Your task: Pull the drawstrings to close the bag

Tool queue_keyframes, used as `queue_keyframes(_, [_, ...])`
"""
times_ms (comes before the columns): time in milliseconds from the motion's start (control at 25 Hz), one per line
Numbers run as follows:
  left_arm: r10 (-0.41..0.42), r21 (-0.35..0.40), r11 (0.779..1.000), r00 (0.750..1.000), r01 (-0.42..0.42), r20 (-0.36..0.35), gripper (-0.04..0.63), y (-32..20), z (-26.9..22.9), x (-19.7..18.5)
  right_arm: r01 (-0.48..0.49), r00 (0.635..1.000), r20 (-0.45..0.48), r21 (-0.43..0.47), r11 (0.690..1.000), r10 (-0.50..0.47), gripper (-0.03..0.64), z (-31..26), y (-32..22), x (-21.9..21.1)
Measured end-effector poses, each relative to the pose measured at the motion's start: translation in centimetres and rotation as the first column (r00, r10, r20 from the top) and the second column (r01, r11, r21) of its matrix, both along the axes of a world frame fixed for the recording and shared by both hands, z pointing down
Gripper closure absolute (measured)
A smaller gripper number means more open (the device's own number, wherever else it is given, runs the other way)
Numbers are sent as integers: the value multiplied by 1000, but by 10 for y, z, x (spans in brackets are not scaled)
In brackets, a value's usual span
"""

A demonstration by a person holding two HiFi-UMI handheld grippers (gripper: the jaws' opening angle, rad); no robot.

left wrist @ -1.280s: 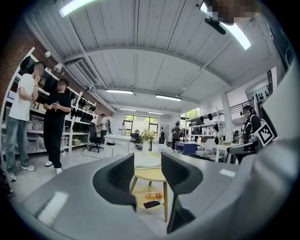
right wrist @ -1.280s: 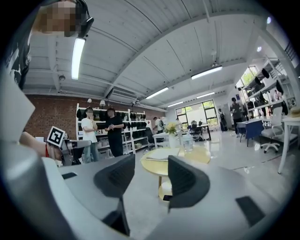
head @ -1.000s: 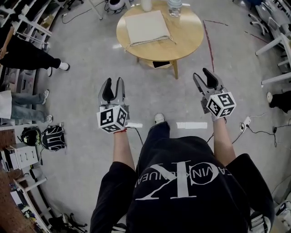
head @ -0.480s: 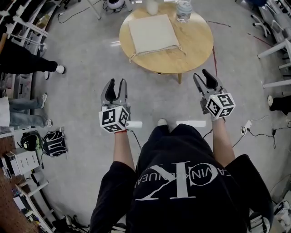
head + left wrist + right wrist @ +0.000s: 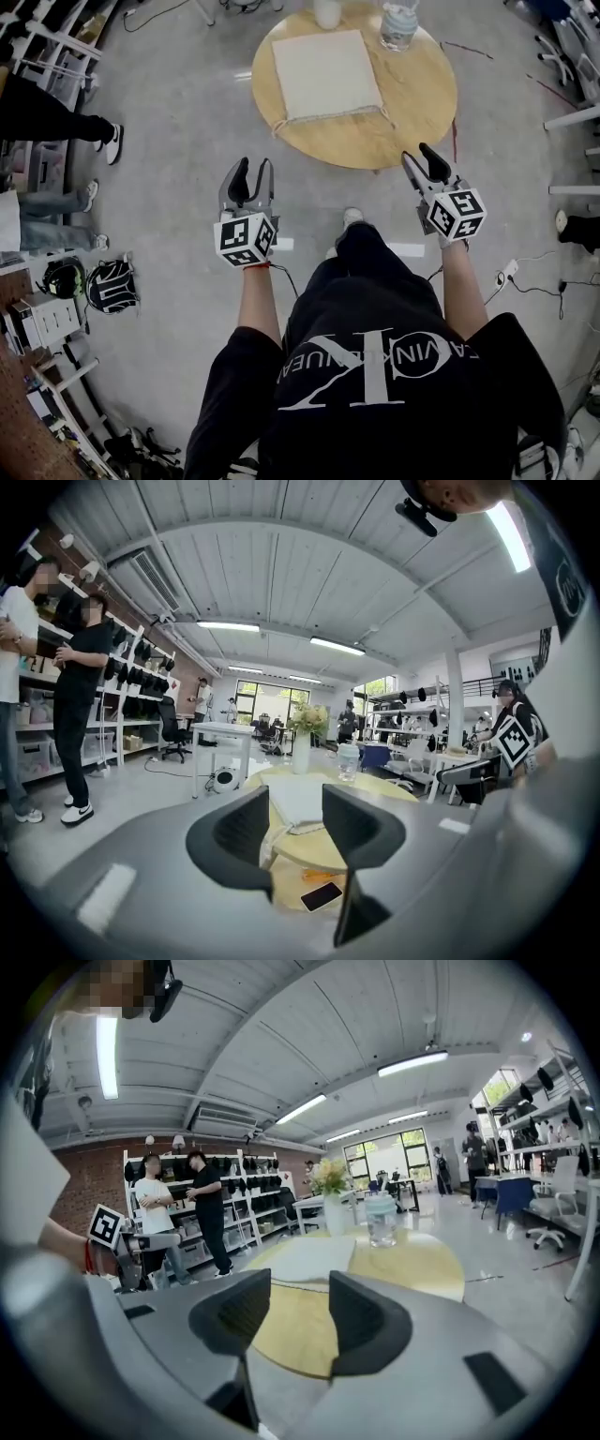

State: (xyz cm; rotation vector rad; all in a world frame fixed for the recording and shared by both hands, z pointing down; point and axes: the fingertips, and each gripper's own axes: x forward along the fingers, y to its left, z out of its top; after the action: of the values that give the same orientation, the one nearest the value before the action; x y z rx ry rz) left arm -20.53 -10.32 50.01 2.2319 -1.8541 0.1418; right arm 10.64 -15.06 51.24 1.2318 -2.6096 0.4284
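Head view, near first: operator's black shirt w/ forearms (image 5: 258, 305) running out toward 12. Left gripper (image 5: 251, 171) sits at approx 11 o'clock from the body, marker cube at its base, jaws apart w/ nothing between them; left gripper view confirms this, only the far worktop shows thru the gap. Right gripper (image 5: 419, 155) at approx 1 o'clock, jaws also apart and empty, tips just short of the worktop's near rim as seen from above, not touching it. Both grippers are over grey floor (image 5: 178, 187), well apart from each other. Operator's shoe (image 5: 352, 217) is between them, white tape strip (image 5: 408, 249) on the floor beside it. Next out at 12: round wooden worktop (image 5: 412, 112). Flat beige bag (image 5: 323, 73) lies on its 10–11 o'clock part, mouth edge facing the operator. Drawstrings (image 5: 281, 125) trail loose off both near corners, at the bag's 7 and 5 o'clock, lying on the wood, no jaws on them. Clear water bottle (image 5: 398, 23) is upright at the bag's 1 o'clock, apart from it. White vase (image 5: 326, 11) is just past the bag's far edge at 12; gripper views show flowers in it. Left gripper view: dark phone (image 5: 322, 895) on a lower shelf under the top. Far left at 9–10 o'clock: bystander's legs (image 5: 56, 117), shelving, black backpack (image 5: 111, 284) on the floor at 8.
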Motion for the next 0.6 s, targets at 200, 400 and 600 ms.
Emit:
queue_keyframes(200, [-33, -5, 999, 999, 33, 11, 408, -31, 0, -9, 58, 998, -34, -10, 998, -58, 431, 3, -34, -7])
queue_keyframes(400, [-25, -62, 998, 999, 26, 24, 408, -52, 22, -1, 89, 995, -43, -63, 994, -92, 431, 24, -55, -10])
queue_keyframes(600, [-12, -118, 993, 999, 15, 31, 408, -65, 47, 8, 135, 987, -70, -104, 985, -143, 431, 45, -70, -18])
